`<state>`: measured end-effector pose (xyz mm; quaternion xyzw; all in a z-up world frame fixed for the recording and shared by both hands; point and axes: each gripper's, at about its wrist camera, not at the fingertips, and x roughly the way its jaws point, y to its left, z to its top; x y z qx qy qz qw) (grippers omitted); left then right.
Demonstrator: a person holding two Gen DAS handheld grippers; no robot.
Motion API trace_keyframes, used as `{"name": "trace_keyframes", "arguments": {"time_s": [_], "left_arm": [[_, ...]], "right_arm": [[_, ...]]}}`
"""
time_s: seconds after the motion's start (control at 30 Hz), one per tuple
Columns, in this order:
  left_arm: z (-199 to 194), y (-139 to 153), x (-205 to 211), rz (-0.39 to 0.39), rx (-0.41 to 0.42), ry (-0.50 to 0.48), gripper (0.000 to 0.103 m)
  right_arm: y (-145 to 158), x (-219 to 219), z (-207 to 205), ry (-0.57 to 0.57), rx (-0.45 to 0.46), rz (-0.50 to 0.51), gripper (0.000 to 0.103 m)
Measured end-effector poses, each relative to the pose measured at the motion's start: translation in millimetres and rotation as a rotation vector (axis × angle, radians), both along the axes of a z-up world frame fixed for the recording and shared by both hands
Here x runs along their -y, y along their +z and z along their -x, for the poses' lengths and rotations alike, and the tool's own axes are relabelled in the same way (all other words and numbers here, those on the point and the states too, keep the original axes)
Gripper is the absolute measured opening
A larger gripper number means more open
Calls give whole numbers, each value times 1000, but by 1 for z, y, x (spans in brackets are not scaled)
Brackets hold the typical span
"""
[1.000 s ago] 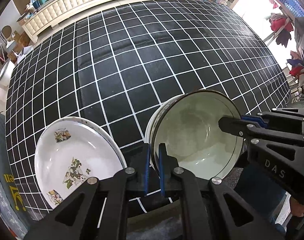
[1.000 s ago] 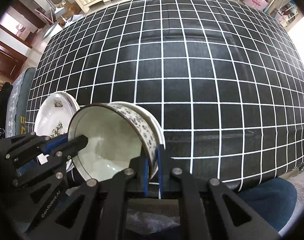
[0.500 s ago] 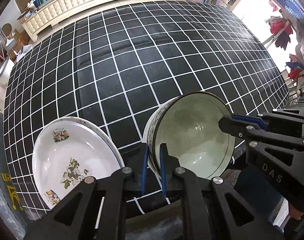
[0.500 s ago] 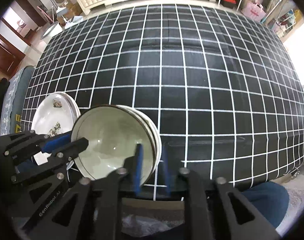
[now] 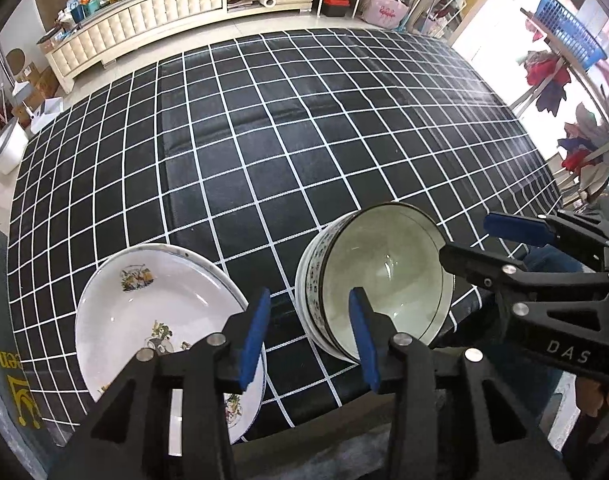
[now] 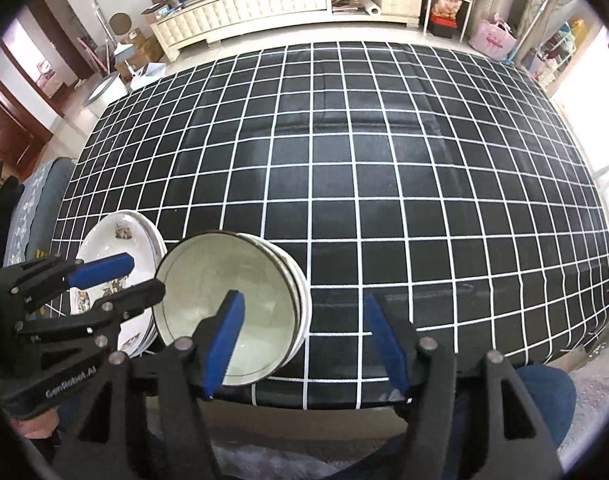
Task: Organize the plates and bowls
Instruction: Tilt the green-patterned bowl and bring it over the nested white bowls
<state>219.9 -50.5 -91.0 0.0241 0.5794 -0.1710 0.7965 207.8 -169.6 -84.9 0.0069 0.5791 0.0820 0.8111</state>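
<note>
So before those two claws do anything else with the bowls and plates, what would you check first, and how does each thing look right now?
1. Left gripper open and holding nothing: ok.
2. Right gripper open and holding nothing: ok.
3. Stack of bowls resting nested on the checked tablecloth: ok, though it sits near the front edge.
4. Stack of plates lying flat beside the bowls: ok, but its near rim looks close to the table edge.
5. More dishes left to sort elsewhere: none seen on the cloth.
6. Bowls seated evenly, not rocking: cannot tell.
</note>
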Motion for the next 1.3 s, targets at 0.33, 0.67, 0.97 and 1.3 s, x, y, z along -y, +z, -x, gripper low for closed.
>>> {"name": "trace_keyframes", "arguments": {"time_s": [0.33, 0.67, 0.97, 1.3], "left_arm": [[-16, -20, -11, 16, -35, 13, 41], [-23, -30, -14, 53, -67, -10, 47], [-21, -57, -15, 125, -138, -68, 47], [-21, -73, 0, 120, -159, -148, 47]], "right_arm": [[-20, 7, -10, -25, -68, -14, 68], [-25, 12, -8, -76, -95, -97, 68], [-52, 23, -3, -159, -185, -180, 68], [-58, 31, 3, -197, -176, -183, 58]]}}
